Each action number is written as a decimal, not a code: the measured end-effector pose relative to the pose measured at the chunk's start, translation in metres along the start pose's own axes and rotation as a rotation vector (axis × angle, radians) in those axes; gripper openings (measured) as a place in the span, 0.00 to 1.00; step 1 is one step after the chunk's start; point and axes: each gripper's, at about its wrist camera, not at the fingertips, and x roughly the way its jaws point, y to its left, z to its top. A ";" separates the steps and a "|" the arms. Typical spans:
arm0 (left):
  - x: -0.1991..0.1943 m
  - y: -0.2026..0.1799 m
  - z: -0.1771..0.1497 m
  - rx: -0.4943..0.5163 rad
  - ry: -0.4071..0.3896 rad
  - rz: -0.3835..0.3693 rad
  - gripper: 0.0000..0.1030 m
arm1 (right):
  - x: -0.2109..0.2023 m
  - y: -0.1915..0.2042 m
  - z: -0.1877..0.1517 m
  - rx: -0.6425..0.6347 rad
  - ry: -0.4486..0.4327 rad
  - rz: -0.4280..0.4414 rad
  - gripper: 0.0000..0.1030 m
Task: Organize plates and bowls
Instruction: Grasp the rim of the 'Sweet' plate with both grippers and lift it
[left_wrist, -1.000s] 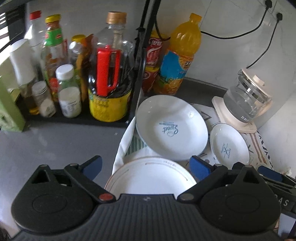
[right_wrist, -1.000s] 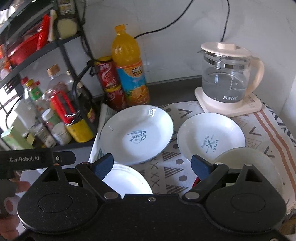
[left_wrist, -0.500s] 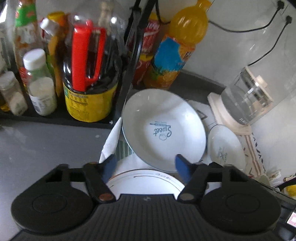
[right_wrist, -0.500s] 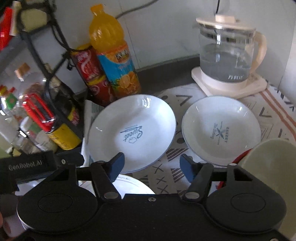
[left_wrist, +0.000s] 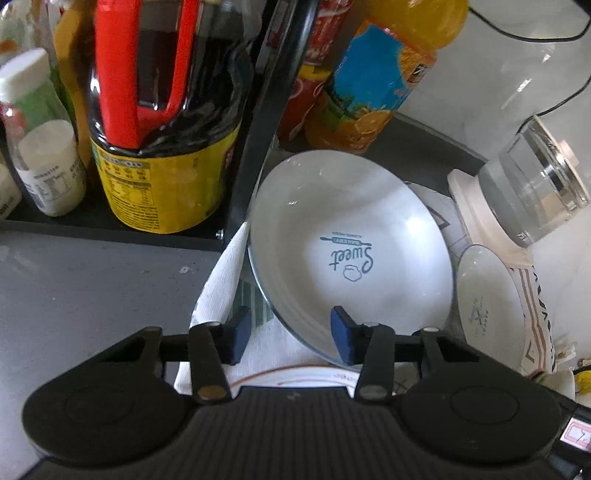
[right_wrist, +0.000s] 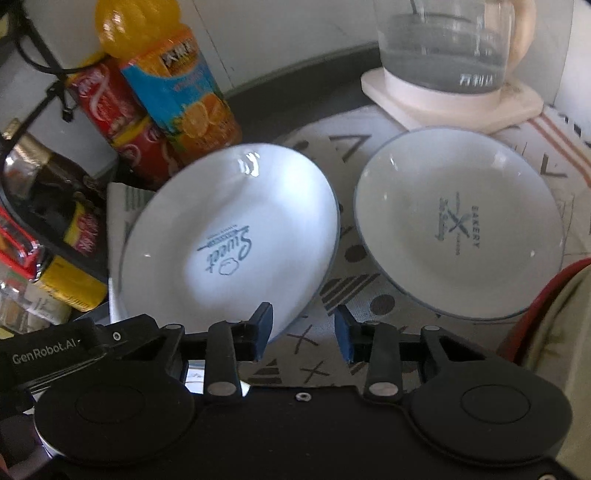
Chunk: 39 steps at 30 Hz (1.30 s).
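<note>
A white plate printed "Sweet" (left_wrist: 351, 243) lies on the patterned cloth (right_wrist: 354, 291) beside the rack. My left gripper (left_wrist: 289, 334) is open, and the plate's near rim runs between its blue pads. The right gripper (right_wrist: 303, 332) is open too, with the near right rim of the "Sweet" plate (right_wrist: 229, 236) between its fingers. It seems to tilt. To its right lies a smaller "Bakery" plate (right_wrist: 458, 221), which also shows in the left wrist view (left_wrist: 487, 299). A brown-rimmed plate (left_wrist: 295, 376) lies under the left gripper.
A black rack post (left_wrist: 266, 110) and a soy sauce jug (left_wrist: 162, 147) stand close on the left. An orange juice bottle (right_wrist: 177, 85) and red cans (right_wrist: 110, 110) stand behind the plates. A glass kettle (right_wrist: 450, 48) sits back right. A beige bowl (right_wrist: 554, 332) is at the right edge.
Both grippers have moved forward and down to the "Sweet" plate, and their jaws have narrowed around its near rim. The plate looks shifted and blurred in the right wrist view.
</note>
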 end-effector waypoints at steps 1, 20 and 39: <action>0.003 0.000 0.001 0.002 0.001 0.002 0.41 | 0.004 -0.001 0.001 0.008 0.006 0.001 0.35; 0.036 0.008 0.001 -0.049 -0.017 -0.013 0.16 | 0.034 -0.009 0.008 0.054 -0.019 0.061 0.20; -0.008 0.006 -0.023 -0.052 -0.090 -0.044 0.14 | -0.012 -0.007 -0.003 -0.037 -0.112 0.071 0.13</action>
